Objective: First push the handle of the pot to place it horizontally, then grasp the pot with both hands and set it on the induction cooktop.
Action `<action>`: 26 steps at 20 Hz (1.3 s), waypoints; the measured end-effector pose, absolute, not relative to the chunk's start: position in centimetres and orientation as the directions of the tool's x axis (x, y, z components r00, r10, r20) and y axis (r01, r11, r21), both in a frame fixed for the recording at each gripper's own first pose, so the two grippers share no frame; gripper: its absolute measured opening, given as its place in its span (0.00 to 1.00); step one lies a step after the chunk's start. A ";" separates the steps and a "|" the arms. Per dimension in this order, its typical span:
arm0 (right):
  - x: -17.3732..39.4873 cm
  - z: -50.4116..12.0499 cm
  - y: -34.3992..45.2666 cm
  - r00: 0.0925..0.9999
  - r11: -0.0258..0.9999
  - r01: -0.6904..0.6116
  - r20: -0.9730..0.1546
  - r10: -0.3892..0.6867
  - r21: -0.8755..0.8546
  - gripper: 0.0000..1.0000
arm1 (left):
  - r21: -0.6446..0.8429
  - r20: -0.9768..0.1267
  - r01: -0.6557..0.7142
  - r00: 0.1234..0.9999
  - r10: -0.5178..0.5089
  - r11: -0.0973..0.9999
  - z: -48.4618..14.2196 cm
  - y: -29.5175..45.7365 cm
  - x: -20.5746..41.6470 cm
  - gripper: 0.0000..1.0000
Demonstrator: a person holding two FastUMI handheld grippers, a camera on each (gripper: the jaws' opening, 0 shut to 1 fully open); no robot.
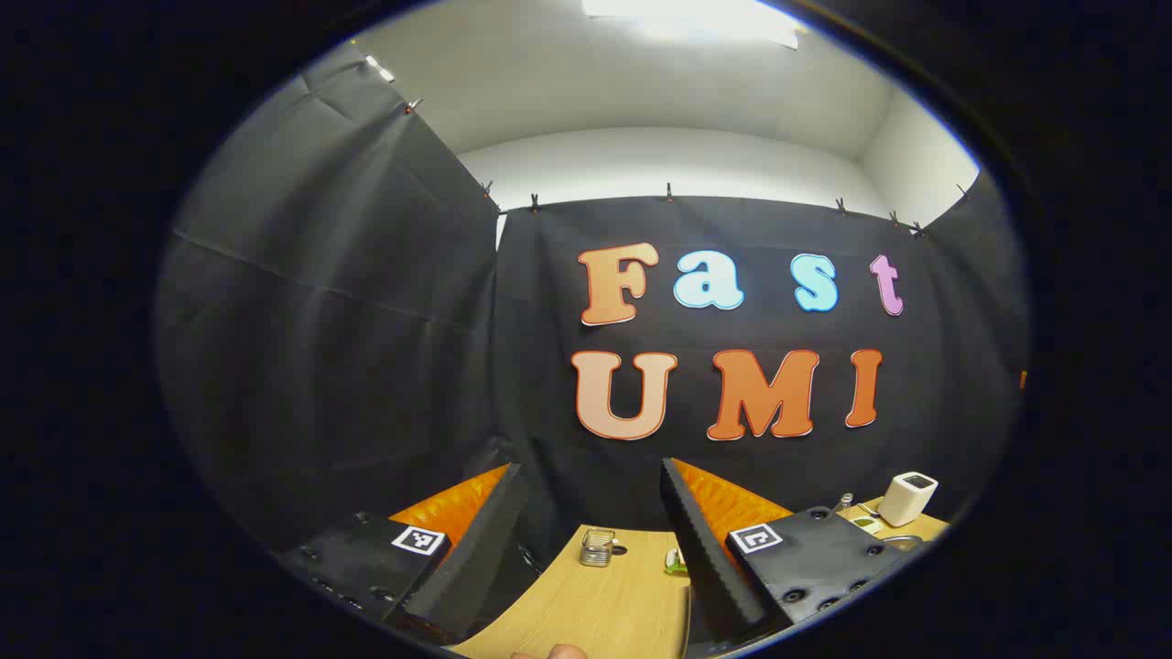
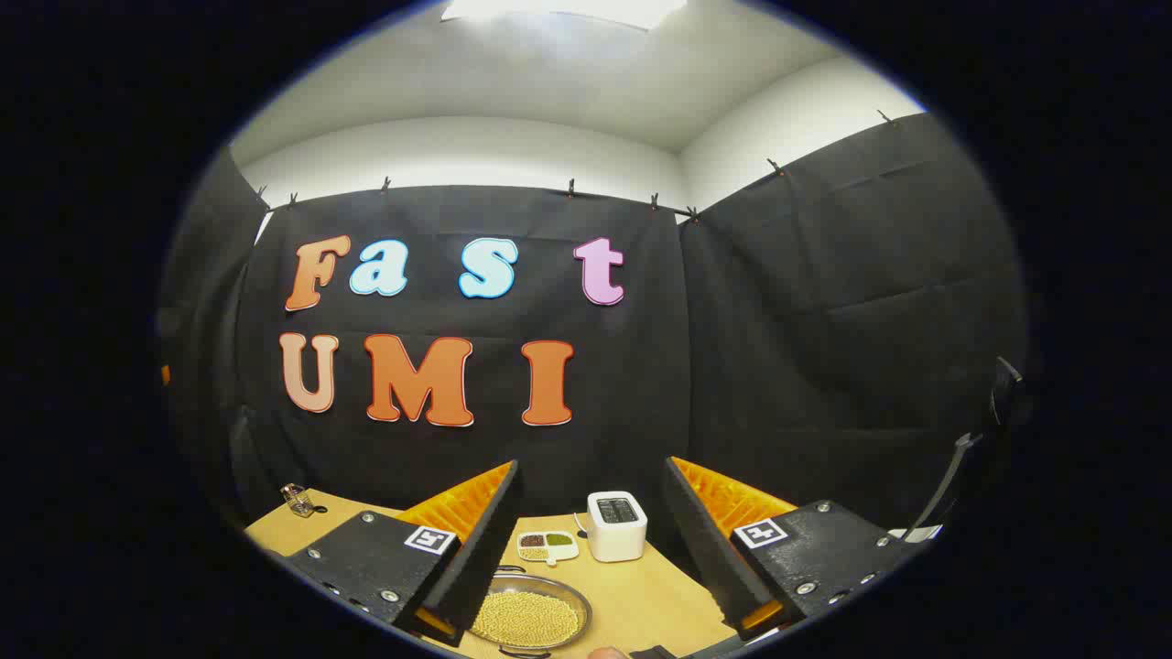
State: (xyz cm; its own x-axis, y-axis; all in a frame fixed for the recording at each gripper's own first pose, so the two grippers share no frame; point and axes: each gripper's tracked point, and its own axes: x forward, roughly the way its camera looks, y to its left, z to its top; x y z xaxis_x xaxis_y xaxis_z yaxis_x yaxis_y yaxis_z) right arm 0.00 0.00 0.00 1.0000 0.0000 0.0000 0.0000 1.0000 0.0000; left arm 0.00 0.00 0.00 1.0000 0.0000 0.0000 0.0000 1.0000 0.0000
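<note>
At the bottom centre of the right gripper view the bean-filled pot (image 2: 528, 618) sat untouched, both grippers (image 1: 591, 540) (image 2: 591, 540) held wide and empty, so we reckoned dropping low to nudge its handle came first.

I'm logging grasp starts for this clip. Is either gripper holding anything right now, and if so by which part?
Nothing is held. The left gripper and the right gripper both stand open above the wooden table, with only air between their fingers.
</note>
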 end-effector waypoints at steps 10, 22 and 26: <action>1.2 0.1 0.9 1.000 1.000 -0.010 -0.016 0.010 -0.026 0.96 | 0.027 0.025 0.013 1.000 -0.014 1.000 1.2 -1.4 0.9 0.97; 2.2 -1.7 1.1 0.996 0.998 -0.056 -0.072 0.055 0.001 0.89 | 0.030 0.028 0.021 0.999 -0.022 0.999 1.0 -2.2 1.2 0.98; 2.7 -2.4 0.4 0.996 0.999 -0.043 -0.081 0.045 0.024 0.76 | 0.030 0.017 0.027 0.999 -0.027 0.999 0.6 -2.4 1.4 0.98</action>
State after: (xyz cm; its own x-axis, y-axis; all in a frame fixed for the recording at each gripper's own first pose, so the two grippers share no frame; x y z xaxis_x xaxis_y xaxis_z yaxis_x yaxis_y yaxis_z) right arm 2.70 0.42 -2.41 0.9957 0.0448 -0.0807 -0.0431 0.9988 0.0236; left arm 1.40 -2.43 0.57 0.9995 -0.0275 0.0172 0.0270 0.9992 0.0300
